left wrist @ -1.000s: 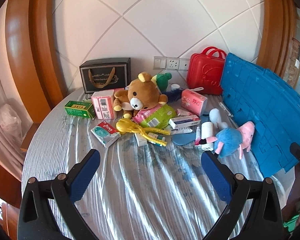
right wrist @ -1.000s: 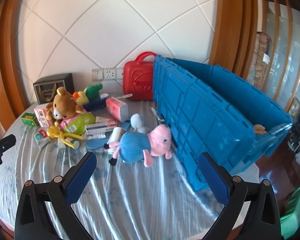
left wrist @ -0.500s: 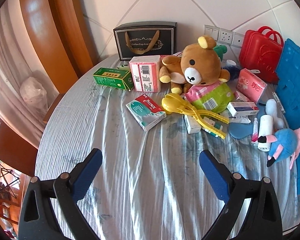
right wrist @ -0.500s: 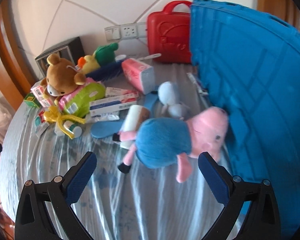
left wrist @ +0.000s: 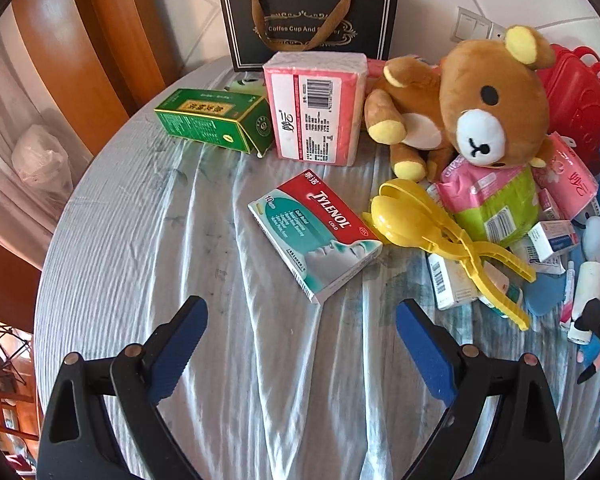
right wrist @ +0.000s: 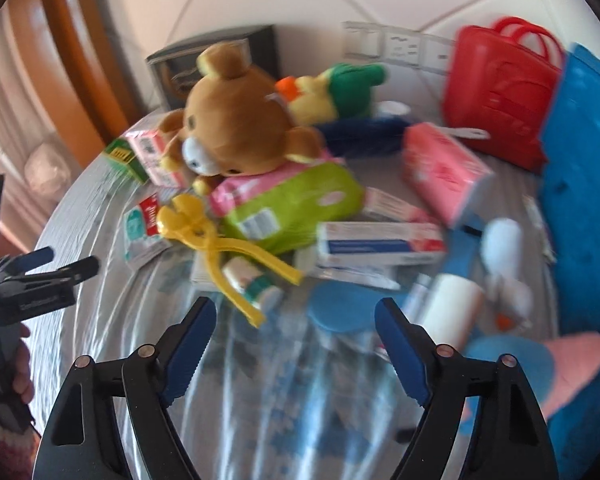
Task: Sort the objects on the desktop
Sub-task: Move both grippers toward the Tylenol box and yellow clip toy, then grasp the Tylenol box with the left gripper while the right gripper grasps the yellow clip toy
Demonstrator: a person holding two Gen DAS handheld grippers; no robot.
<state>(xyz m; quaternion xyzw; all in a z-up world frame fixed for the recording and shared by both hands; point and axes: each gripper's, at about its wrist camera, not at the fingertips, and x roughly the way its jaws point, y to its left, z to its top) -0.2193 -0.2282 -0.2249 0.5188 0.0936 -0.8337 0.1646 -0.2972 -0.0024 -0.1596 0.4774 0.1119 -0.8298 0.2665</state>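
A round table (left wrist: 140,240) under a wrinkled pale cloth stands against a white wall with wooden trim. One black gift bag (left wrist: 308,24) stands at the back, one red case (right wrist: 500,92) to the right beside one blue crate (right wrist: 584,184). Plush toys: one brown bear (left wrist: 472,108), one duck (right wrist: 332,92), one pig (right wrist: 540,364). Near the bear lie one green box (left wrist: 212,120), one pink tissue pack (left wrist: 316,108), one Tylenol box (left wrist: 316,232) and one yellow scoop (left wrist: 432,232). The left tool (left wrist: 300,328) hovers released just short of the Tylenol box. The right tool (right wrist: 296,328), its jaws just narrowing with nothing between them, hangs over the cloth by the scoop's handles; that view is blurred.
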